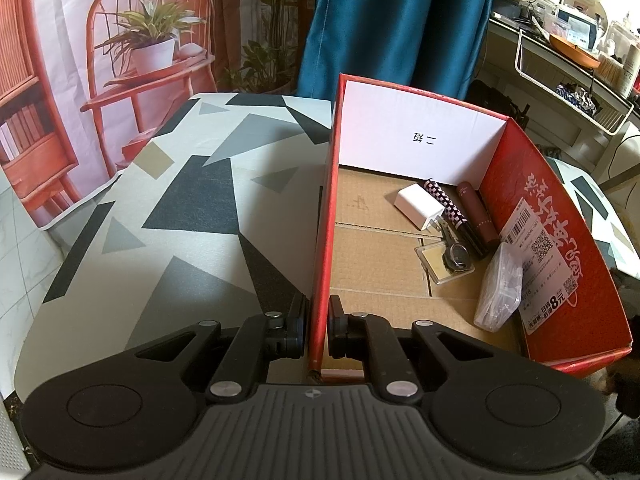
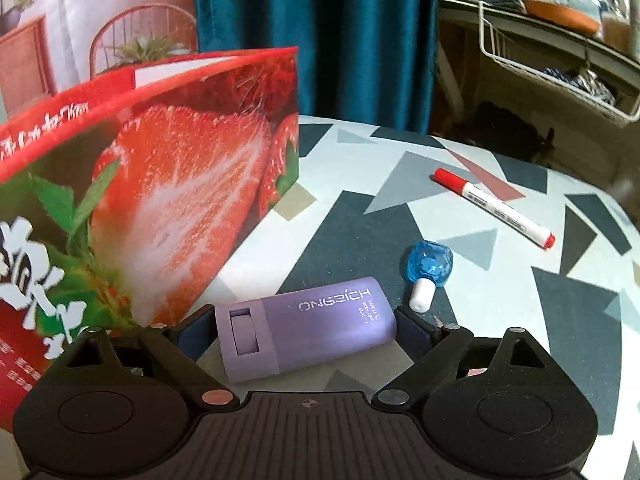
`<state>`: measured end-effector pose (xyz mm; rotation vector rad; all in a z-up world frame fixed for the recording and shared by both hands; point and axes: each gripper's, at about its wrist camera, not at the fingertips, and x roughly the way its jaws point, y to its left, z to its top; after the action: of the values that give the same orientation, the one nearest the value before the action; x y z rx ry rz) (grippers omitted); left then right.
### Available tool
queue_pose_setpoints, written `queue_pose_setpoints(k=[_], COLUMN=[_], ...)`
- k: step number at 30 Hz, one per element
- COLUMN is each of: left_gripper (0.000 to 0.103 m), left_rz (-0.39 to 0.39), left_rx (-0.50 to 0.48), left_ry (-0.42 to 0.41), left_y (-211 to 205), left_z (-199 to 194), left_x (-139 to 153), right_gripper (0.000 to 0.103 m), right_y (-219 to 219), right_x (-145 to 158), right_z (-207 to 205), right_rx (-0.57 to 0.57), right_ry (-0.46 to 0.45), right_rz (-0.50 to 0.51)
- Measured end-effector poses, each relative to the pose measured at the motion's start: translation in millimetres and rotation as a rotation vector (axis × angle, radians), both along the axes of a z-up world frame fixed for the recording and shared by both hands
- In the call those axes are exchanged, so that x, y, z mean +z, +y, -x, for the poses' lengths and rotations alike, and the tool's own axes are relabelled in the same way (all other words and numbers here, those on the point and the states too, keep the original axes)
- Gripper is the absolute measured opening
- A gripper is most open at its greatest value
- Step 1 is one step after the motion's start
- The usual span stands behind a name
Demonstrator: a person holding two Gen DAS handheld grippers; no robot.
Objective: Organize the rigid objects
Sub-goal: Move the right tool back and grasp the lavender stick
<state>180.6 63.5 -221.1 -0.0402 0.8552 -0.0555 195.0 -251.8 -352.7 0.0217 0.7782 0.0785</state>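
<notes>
My left gripper (image 1: 318, 326) is shut on the left wall of the red strawberry box (image 1: 325, 216). Inside the box lie a white charger (image 1: 418, 205), a checkered pen (image 1: 450, 208), a maroon tube (image 1: 478, 216), keys (image 1: 456, 254), a small clear case (image 1: 442, 260) and a clear plastic box (image 1: 500, 288). My right gripper (image 2: 306, 330) is shut on a purple power bank (image 2: 308, 326), holding it by its two ends just right of the box (image 2: 160, 184). A blue bottle with a white cap (image 2: 428, 270) and a red-capped marker (image 2: 494, 206) lie on the table.
The table has a grey, black and white geometric cloth (image 1: 192, 216). A blue curtain (image 1: 392, 20) hangs behind. A cluttered shelf with a white wire basket (image 2: 532, 68) stands at the right, beyond the table edge.
</notes>
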Motion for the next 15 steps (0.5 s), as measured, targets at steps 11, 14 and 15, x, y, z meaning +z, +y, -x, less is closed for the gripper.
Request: queue_pose_setpoints(k=[11, 14, 15], left_gripper=[0.012, 0.012, 0.012], left_rz=[-0.002, -0.003, -0.003], left_rx=[0.001, 0.001, 0.0], left_ry=[-0.001, -0.001, -0.001], left_y=[0.0, -0.1, -0.1], left_z=[-0.2, -0.2, -0.2], left_x=[0.1, 0.1, 0.1], right_gripper=[0.091, 0.091, 0.091], right_y=[3.1, 22.9, 29.5], right_x=[92.4, 104.1, 106.3], right_z=[-11.9, -18.2, -20.6], right_rx=[0.069, 0.164, 0.194], right_ry=[-0.286, -0.316, -0.32], right_rz=[-0.039, -0.035, -0.027])
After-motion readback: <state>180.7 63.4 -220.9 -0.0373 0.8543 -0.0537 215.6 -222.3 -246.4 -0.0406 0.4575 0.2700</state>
